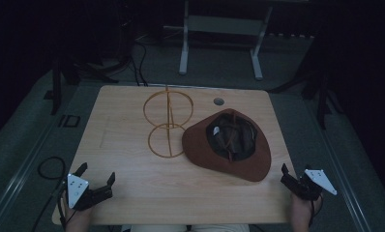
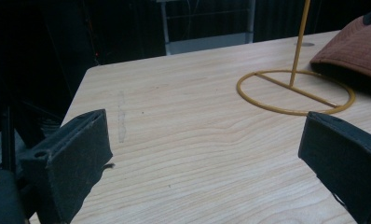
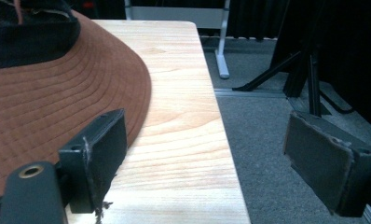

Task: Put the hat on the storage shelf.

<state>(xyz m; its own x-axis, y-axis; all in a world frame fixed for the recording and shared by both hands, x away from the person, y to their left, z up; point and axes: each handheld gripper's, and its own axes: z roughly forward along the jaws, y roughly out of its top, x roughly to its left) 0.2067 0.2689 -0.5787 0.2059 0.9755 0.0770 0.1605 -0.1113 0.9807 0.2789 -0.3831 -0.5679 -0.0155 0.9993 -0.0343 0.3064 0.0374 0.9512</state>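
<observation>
Brown hat [image 1: 229,145] upturned, brim touching yellow wire stand [image 1: 168,121] — table [image 1: 127,169] otherwise bare.

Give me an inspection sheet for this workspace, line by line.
Surface: light wooden table, with a round grommet near the far edge.
Job's things: brown brimmed hat lying crown down, inside facing up; yellow wire hat stand upright, its base ring touching the hat brim.
Clutter: nothing seen.
Grippers: left claw open at the near left corner; right claw open at the near right edge, beside the hat brim.
Cables: black loop on the floor at left.
Surroundings: dark room, grey carpet, white frame legs beyond the table.
</observation>
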